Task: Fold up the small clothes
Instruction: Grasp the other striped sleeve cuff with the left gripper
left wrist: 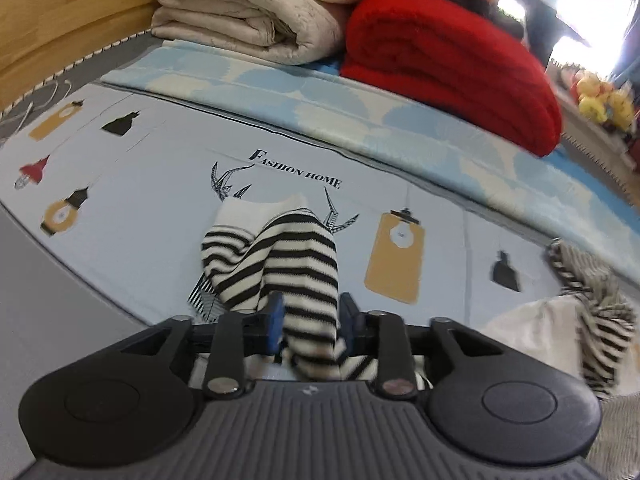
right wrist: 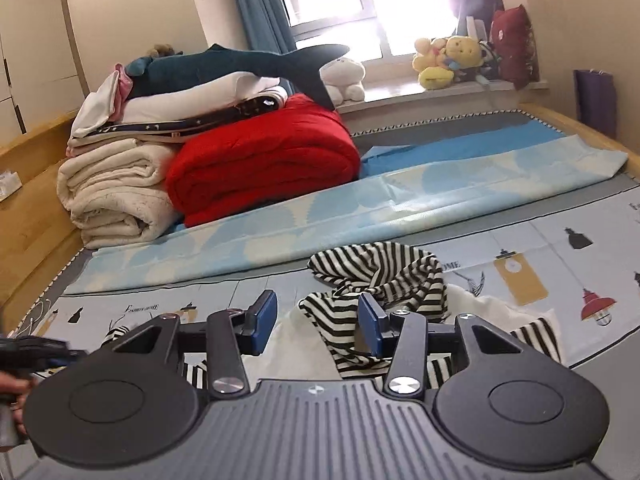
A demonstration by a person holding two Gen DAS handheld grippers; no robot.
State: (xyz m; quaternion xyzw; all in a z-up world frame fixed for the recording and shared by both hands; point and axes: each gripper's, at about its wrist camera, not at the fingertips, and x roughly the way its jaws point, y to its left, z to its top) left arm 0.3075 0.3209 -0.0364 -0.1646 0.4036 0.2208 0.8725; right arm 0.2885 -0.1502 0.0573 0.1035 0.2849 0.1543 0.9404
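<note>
A black-and-white striped top [left wrist: 288, 252] lies crumpled on the pale printed bed sheet [left wrist: 160, 200]. One striped part of it runs up through the gap of my left gripper [left wrist: 312, 316]. The blue pads [left wrist: 276, 316] stand apart on either side of the cloth and do not squeeze it. More of the garment, striped with a white body, lies at the right [left wrist: 592, 300]. In the right wrist view the striped top [right wrist: 384, 276] is bunched on the sheet beyond my right gripper [right wrist: 318, 320], which hangs open above it with nothing between its pads [right wrist: 264, 316].
A folded red blanket [right wrist: 260, 160] and cream quilt [right wrist: 108, 192] are stacked at the head of the bed, with a plush shark [right wrist: 240, 64] on top. A light blue patterned cover [right wrist: 360, 208] crosses the bed. Wooden bed frame [left wrist: 60, 20] at left; a hand [right wrist: 16, 388] at the left edge.
</note>
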